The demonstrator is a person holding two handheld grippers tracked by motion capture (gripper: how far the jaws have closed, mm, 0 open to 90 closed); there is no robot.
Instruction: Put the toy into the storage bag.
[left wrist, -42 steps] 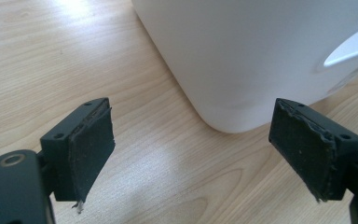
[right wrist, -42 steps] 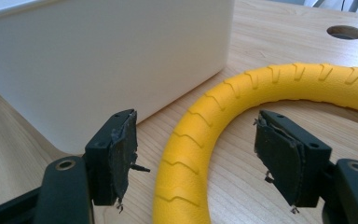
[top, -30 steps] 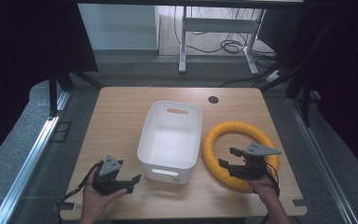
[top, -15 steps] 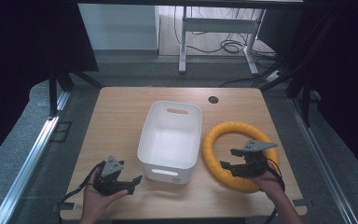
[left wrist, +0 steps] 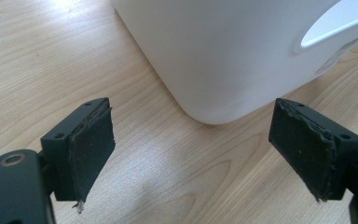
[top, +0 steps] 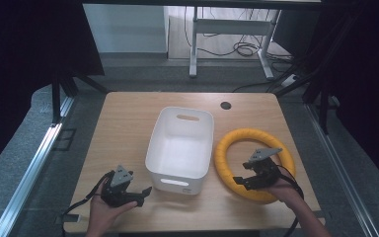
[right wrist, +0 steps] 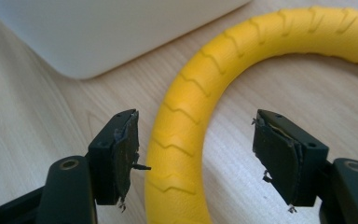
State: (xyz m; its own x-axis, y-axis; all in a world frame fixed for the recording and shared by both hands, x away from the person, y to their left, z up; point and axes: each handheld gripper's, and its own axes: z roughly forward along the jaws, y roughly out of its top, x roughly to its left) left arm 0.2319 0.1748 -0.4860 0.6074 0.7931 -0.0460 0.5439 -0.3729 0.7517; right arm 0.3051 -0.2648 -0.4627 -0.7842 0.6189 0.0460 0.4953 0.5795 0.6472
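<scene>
Moved: your right gripper (top: 246, 178) jaws had just been closing around the ring (top: 227, 153), pads apart, not touching | ring: on tabletop (top: 123, 123) beside bin (top: 182, 143) | left gripper (top: 139, 195): apart, empty.

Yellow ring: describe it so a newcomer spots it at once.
On the wooden table, look right of the white bin in the middle. The yellow ring lies flat there, its near arc between the right gripper jaws. It is the one bright, ribbed hoop.

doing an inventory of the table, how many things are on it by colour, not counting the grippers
white plastic bin: 1
yellow ribbed ring: 1
total: 2
</scene>
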